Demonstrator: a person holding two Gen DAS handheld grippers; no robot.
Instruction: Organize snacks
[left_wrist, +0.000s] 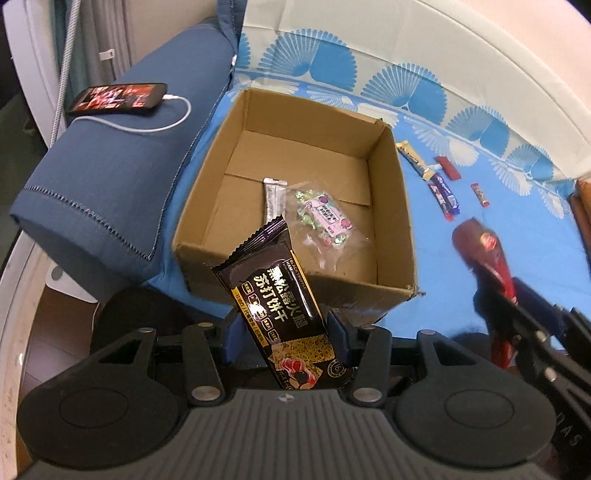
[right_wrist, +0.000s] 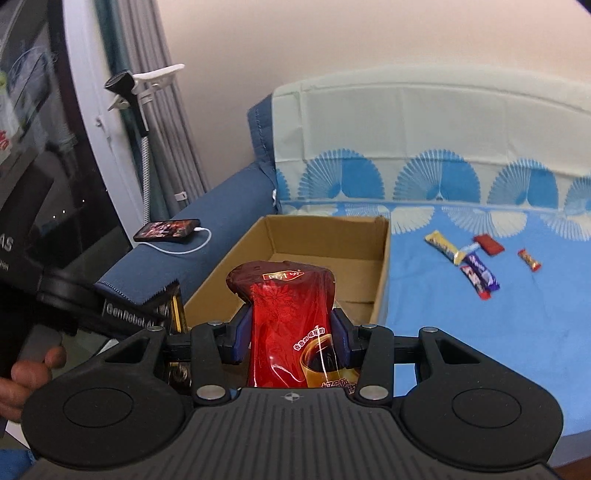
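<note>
An open cardboard box (left_wrist: 391, 206) (right_wrist: 382, 266) sits on the blue sofa cover. Inside lie a silver stick sachet (left_wrist: 274, 197) and a clear bag of candies (left_wrist: 327, 218). My left gripper (left_wrist: 281, 332) is shut on a black cracker packet (left_wrist: 275, 295), held over the box's near rim. My right gripper (right_wrist: 291, 334) is shut on a red pouch (right_wrist: 286, 310), held just in front of the box; it shows blurred at right in the left wrist view (left_wrist: 484, 254). Several small bars (right_wrist: 476, 271) (left_wrist: 443, 195) lie on the cover right of the box.
A phone (left_wrist: 118, 98) (right_wrist: 166, 230) on a white charging cable rests on the dark blue armrest (left_wrist: 96, 177) left of the box. The sofa back (right_wrist: 424, 122) rises behind. A lamp stand (right_wrist: 144, 110) and curtain are at far left.
</note>
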